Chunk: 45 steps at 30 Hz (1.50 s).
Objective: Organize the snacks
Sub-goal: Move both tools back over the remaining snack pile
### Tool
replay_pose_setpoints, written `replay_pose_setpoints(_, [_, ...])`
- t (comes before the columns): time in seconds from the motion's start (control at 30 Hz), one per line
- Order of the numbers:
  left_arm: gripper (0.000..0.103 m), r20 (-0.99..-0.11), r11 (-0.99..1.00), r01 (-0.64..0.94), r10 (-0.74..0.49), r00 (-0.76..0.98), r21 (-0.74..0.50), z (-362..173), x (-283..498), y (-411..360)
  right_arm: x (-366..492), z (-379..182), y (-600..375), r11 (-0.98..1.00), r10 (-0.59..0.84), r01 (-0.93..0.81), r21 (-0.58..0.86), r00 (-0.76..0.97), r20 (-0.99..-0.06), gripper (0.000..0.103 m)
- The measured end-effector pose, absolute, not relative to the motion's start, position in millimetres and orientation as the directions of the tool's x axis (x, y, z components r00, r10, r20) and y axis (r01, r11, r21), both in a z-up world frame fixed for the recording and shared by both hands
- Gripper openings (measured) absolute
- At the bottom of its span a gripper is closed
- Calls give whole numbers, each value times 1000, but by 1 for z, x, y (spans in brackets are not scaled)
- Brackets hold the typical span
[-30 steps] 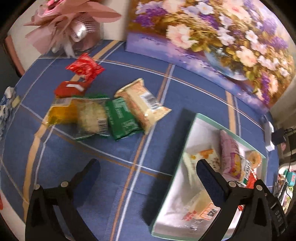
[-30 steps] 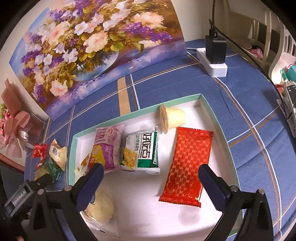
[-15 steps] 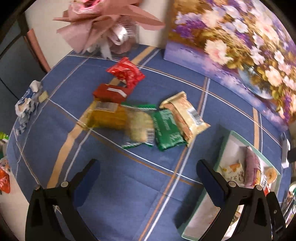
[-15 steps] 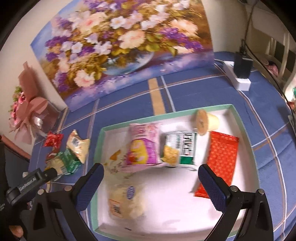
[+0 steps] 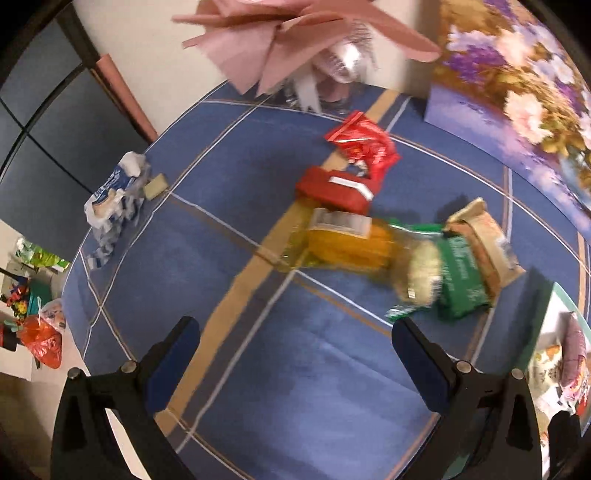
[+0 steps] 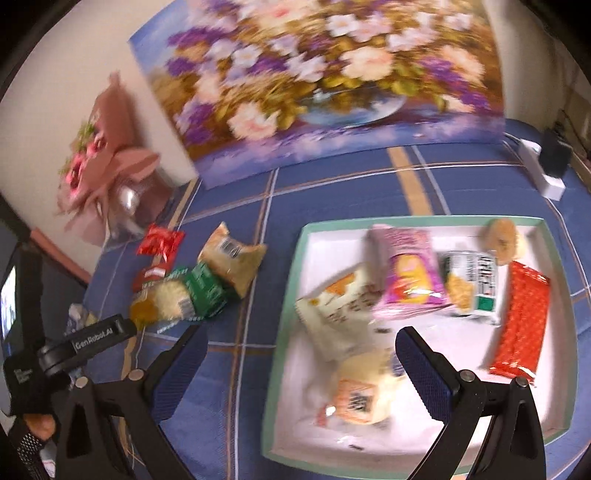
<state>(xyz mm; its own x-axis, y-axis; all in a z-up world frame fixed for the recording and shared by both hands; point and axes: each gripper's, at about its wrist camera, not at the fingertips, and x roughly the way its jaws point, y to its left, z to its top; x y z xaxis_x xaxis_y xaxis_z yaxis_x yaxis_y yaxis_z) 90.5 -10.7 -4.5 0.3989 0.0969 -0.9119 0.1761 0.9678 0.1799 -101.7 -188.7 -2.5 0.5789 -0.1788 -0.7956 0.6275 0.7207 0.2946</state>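
Loose snacks lie in a cluster on the blue cloth: a red crinkled packet [image 5: 364,142], a dark red bar [image 5: 338,190], a clear yellow packet [image 5: 347,243], a green packet [image 5: 461,280] and a tan packet [image 5: 484,245]. My left gripper [image 5: 295,354] is open and empty, above the cloth just short of them. My right gripper [image 6: 301,363] is open and empty over the left edge of the green-rimmed white tray [image 6: 413,221]. The tray holds a pink bag [image 6: 406,273], a long red packet [image 6: 522,319] and several others. The cluster also shows in the right wrist view [image 6: 199,284].
A flower painting [image 6: 321,74] leans on the wall behind. A pink bouquet [image 5: 295,33] stands at the back left. A blue and white wrapper [image 5: 114,195] lies near the table's left edge. A white power strip [image 6: 539,166] sits at the far right.
My left gripper has swung left from the tray toward the loose snack cluster. My right gripper has pulled back and left, so the tray now sits to the right.
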Motion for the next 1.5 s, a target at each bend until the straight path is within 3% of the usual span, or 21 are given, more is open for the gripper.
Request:
replay_pose_setpoints(0.37, [103,-942,994,100,6,335,42,-12,119,34,-77,-26,-166,778,-164,591,214,520,-838,103])
replay_pose_setpoints(0.7, [103,-948,982,138,-160,274,-126,-17,144,41,-58,-19,-155,807,-152,553,208,534,-832,102])
replay_pose_setpoints(0.97, [103,-935,952,155,-291,204,-263,-29,173,55,-20,-14,-153,831,-117,512,216,542,-832,96])
replay_pose_setpoints(1.2, [103,-934,942,164,-317,162,-291,-36,192,51,17,-18,-166,836,-83,505,216,505,-859,87])
replay_pose_setpoints(1.5, [103,-945,920,303,-300,134,-249,-48,196,2,58,-28,-190,852,-69,493,175,438,-896,82])
